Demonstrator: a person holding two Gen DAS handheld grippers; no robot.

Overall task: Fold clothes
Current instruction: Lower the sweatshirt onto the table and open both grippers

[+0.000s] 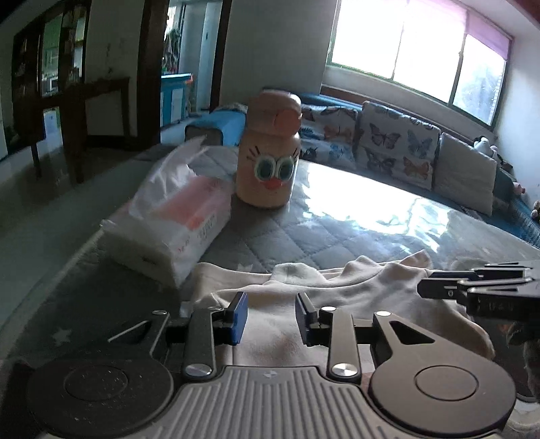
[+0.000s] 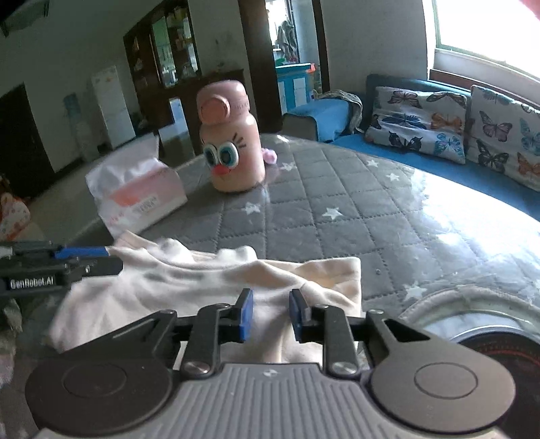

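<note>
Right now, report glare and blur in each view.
Left wrist: window blown out, glare across the table cover, tissue pack smeared. Right wrist: window overexposed, glare at the cover's right side, garment slightly soft.

"GenRobot.AI" stands in white letters on the left gripper [image 2: 111,256] body — seen from the right wrist. Faint digits, perhaps "1040", mark the right gripper [image 1: 425,287]. The tissue pack [image 2: 135,196] print is unreadable.
</note>
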